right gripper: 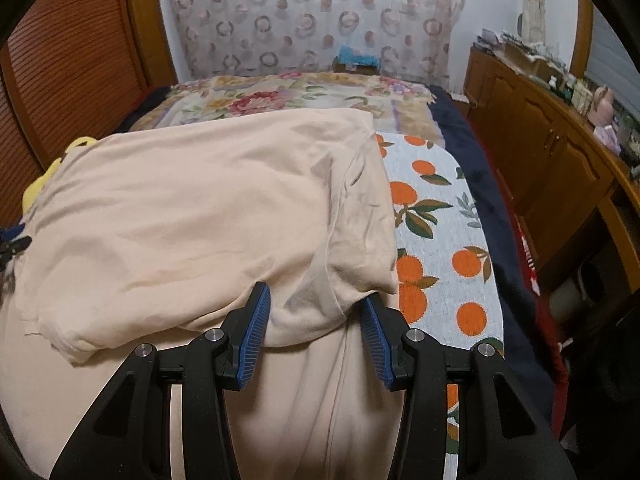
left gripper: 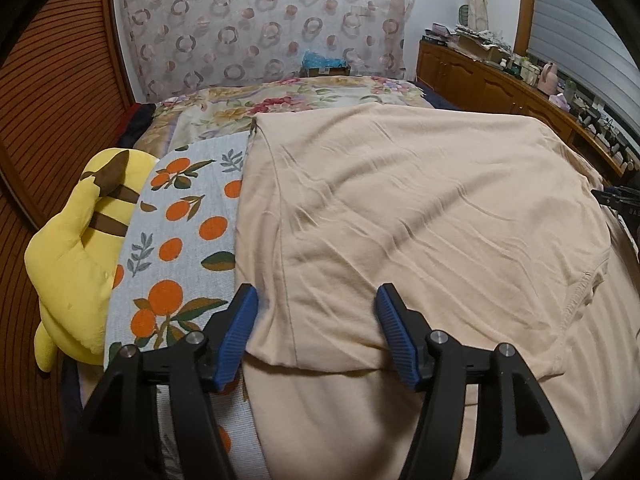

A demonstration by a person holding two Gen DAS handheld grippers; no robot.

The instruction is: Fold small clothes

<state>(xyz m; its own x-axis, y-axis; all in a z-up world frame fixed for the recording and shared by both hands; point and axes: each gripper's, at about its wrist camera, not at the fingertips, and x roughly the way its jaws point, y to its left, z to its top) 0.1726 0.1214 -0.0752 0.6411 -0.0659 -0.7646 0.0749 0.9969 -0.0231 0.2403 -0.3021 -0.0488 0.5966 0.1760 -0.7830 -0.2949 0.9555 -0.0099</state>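
A peach T-shirt (left gripper: 420,208) lies on an orange-print cloth (left gripper: 180,220) over the bed, its far part folded back onto the near part. My left gripper (left gripper: 316,300) is open, its blue fingers (left gripper: 240,328) straddling the fold's left corner. In the right wrist view the same shirt (right gripper: 192,216) fills the left and middle. My right gripper (right gripper: 316,304) is open, its fingers (right gripper: 256,332) astride the fold's right corner and sleeve. Neither gripper pinches the fabric. The right gripper's tip shows at the left wrist view's right edge (left gripper: 616,200).
A yellow plush toy (left gripper: 80,248) lies left of the shirt. A floral quilt (left gripper: 280,104) covers the far bed. A wooden dresser (right gripper: 552,152) with clutter runs along the right. A louvred wooden door (left gripper: 52,100) stands at left. The orange-print cloth also shows at right (right gripper: 440,248).
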